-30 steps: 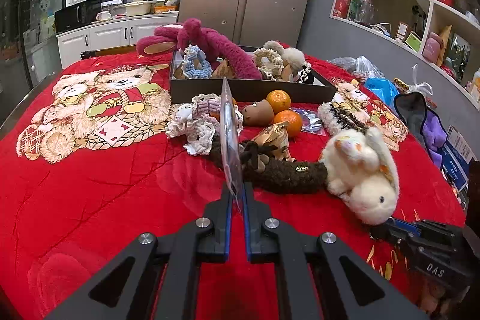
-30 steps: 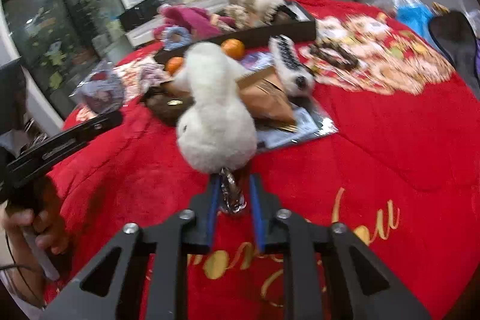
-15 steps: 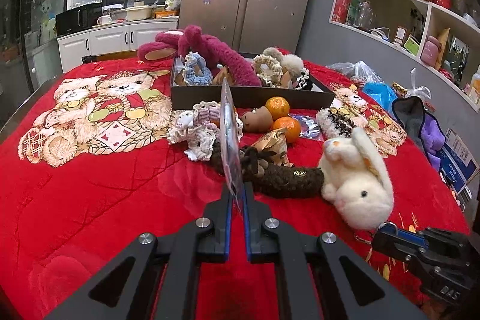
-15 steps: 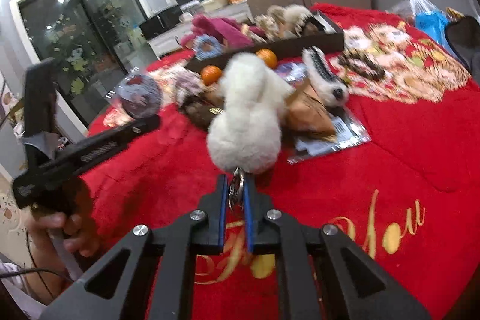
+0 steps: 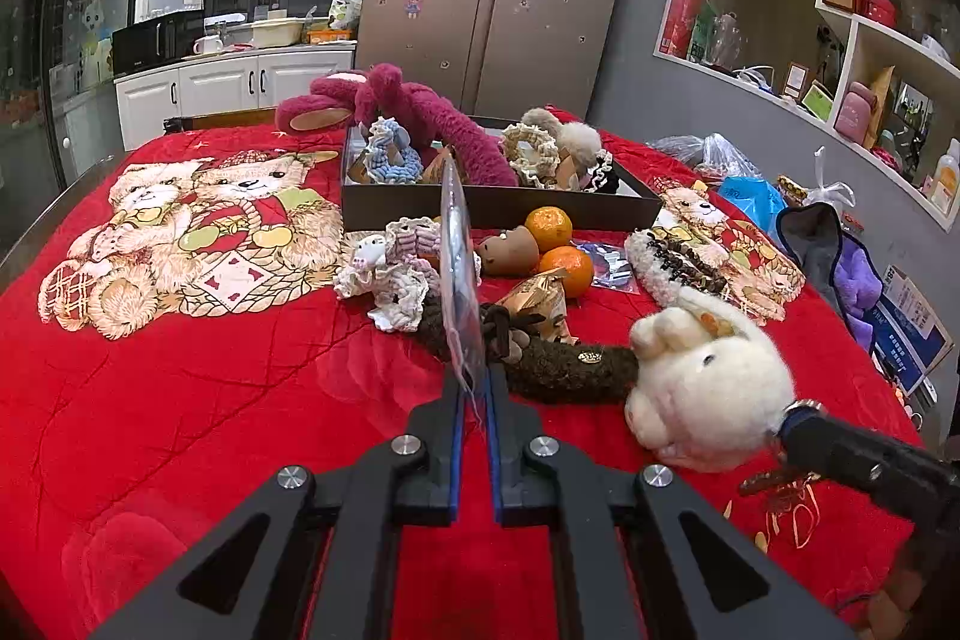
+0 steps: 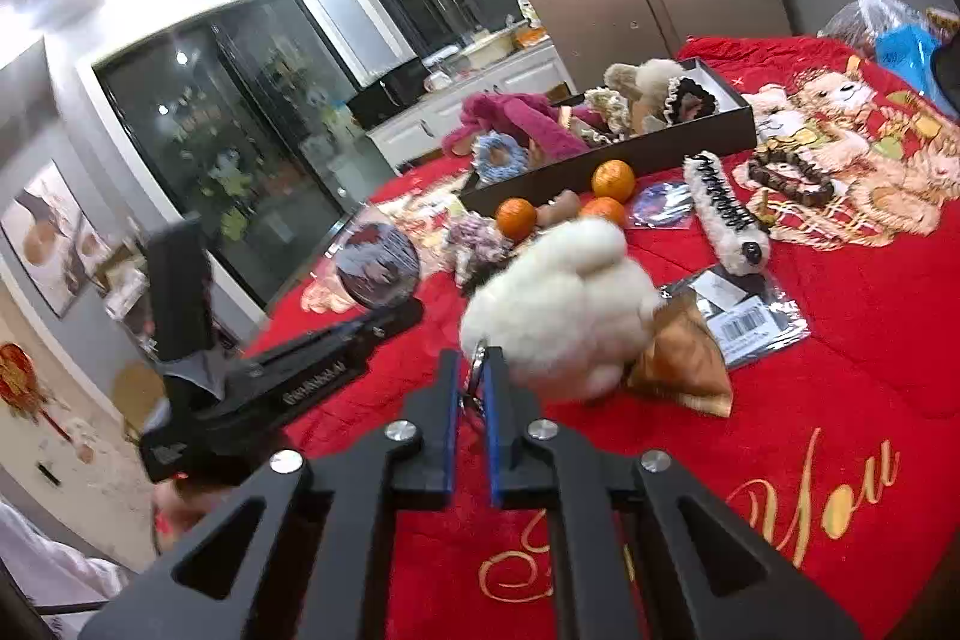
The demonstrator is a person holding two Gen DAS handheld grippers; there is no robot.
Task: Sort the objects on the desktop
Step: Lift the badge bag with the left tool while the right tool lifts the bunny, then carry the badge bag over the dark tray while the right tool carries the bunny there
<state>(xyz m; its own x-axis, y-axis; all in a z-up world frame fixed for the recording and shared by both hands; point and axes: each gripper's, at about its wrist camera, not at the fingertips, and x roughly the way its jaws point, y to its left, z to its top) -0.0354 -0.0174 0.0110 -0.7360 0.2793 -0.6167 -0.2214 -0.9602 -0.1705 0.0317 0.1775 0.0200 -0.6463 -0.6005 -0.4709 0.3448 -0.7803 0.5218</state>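
Note:
A white plush rabbit (image 6: 564, 304) hangs by its metal key ring. My right gripper (image 6: 474, 364) has that ring between its pads, and the jaws are closing on it. In the left wrist view the rabbit (image 5: 714, 382) is lifted at the right, with the right gripper (image 5: 792, 421) behind it. My left gripper (image 5: 471, 382) is shut on a flat clear packet (image 5: 459, 268) seen edge-on. The right wrist view shows this packet (image 6: 377, 265) holding a round disc. The black box (image 5: 498, 211) of plush toys and scrunchies stands at the far side.
On the red blanket lie oranges (image 5: 549, 227), a brown plush stick (image 5: 570, 370), a crocheted scrunchie (image 5: 396, 268), a fuzzy hair clip (image 6: 720, 208), a gold pouch (image 6: 684, 364) and a barcoded silver packet (image 6: 744, 316). Bags (image 5: 750, 196) crowd the right edge.
The right gripper's jaws closed on the rabbit's key ring. It rose and tipped upward, lifting the rabbit off the blanket. The left gripper and its packet stayed still.

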